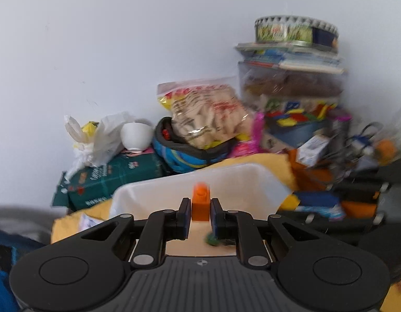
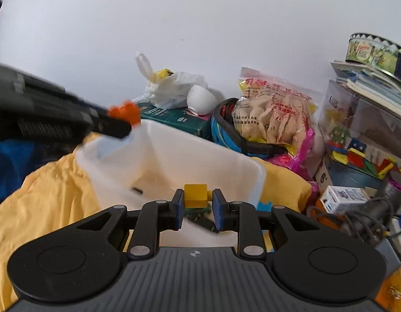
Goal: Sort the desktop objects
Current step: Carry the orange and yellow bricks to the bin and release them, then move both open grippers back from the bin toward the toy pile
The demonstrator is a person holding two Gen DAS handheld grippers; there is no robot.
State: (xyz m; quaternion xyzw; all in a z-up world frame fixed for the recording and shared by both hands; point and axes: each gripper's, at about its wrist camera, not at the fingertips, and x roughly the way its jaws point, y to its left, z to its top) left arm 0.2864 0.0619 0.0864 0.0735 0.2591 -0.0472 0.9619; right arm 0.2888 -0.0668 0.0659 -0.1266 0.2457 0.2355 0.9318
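**Both grippers loaded, blocks held over the white bin**

The left gripper [image 1: 200, 209] is clamped on an orange building block [image 1: 200, 205], its pads pressing the block's two sides. In the right wrist view the same block [image 2: 125, 113] shows at ten o'clock, poised above the far-left corner of the translucent white bin [image 2: 174, 156]. The right gripper [image 2: 196, 202] is clamped on a yellow building block [image 2: 195, 195], held over the bin's near rim at six o'clock. A dark green piece [image 2: 200, 214] hangs just below the yellow block; whether the two are joined cannot be told.

The bin stands on a yellow cloth [image 2: 39, 195]. Judged from the placement, it serves as the collecting point, and both blocks are held above it for release.

Behind the bin, at twelve to three o'clock: a white bowl [image 2: 201, 101], a bag of snacks [image 2: 273, 114], a round tin [image 2: 374, 49] atop stacked books. These appear untouched.
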